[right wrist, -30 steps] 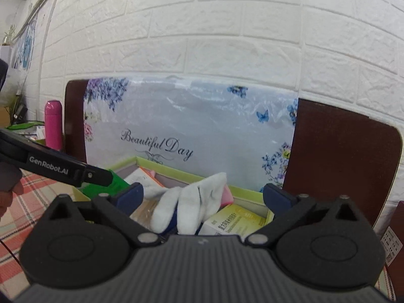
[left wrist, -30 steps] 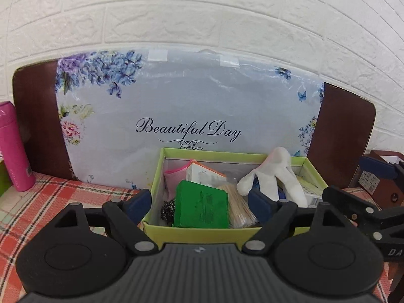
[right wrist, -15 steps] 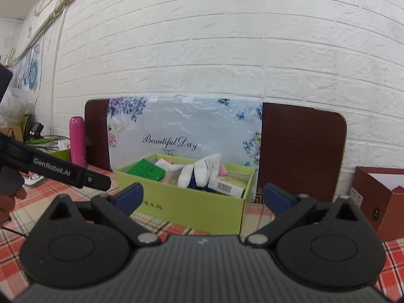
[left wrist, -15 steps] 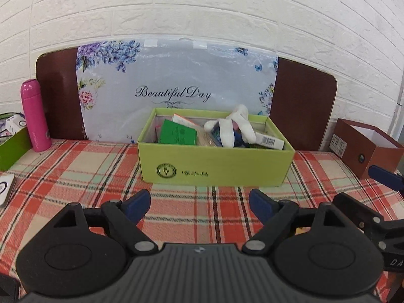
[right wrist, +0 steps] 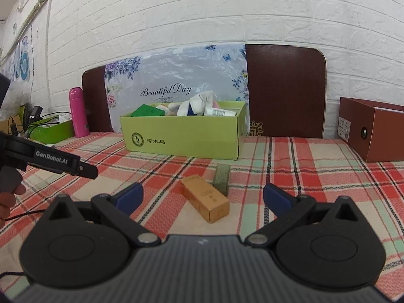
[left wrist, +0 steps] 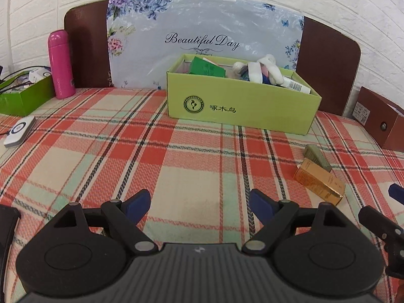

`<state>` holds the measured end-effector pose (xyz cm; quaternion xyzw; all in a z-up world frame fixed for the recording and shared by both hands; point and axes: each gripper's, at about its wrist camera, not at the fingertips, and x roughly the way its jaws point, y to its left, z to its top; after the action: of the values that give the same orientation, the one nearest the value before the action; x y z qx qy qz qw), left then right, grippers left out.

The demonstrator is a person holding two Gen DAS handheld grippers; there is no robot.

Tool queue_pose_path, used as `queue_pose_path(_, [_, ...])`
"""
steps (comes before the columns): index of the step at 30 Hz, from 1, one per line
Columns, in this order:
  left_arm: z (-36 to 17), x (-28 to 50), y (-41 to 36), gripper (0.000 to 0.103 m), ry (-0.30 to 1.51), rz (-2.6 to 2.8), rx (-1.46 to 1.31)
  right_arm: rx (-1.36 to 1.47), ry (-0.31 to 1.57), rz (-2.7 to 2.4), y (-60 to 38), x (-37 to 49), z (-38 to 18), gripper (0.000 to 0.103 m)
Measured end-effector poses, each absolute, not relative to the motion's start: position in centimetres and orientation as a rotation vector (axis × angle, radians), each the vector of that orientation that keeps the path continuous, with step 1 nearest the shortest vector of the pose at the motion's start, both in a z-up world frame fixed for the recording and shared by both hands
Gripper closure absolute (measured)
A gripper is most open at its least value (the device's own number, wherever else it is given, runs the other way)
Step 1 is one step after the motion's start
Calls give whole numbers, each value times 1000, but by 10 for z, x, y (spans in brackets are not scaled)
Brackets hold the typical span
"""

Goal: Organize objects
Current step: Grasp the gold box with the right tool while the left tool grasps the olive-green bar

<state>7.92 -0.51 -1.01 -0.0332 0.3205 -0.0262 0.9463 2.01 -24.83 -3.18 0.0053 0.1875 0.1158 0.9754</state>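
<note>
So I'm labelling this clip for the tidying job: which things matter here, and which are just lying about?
Part of the job:
- light green cardboard box holding sorted items
- gold rectangular carton on the plaid cloth
- olive-grey small carton beside it
- open right gripper
- open left gripper

Lying about:
- pink cylindrical flask
- brown cardboard box
- white flat device

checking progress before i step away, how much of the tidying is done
Mostly done, it seems: the green box already holds a green packet, a white glove and a tube. Nothing is in hand; the left gripper and right gripper are open and empty. Left on the cloth: the gold carton and olive block beside it.
</note>
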Motion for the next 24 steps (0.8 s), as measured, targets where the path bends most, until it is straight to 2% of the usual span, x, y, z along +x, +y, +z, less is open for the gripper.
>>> queue_pose_path(16, [-24,70,-7,15,698,-109,-64,-137,541,271,-232,94,-50,0])
queue_pose_path(18, [-23,70,-8,15,702,-112,-65,-138,589,274,-231,109,-56,7])
queue_pose_path(19, [-23,71,-8,15,704,-114,-64,-130,618,277,-231,115,-59,21])
queue_pose_path(20, [-22,72,-9,15,705,-116,-64,-118,640,284,-232,119,-61,40])
queue_pose_path(22, [-21,74,-11,15,703,-121,-65,-94,633,287,-235,116,-60,62])
queue_pose_path(24, [-19,78,-15,15,707,-132,-66,-85,632,290,-237,106,-57,67])
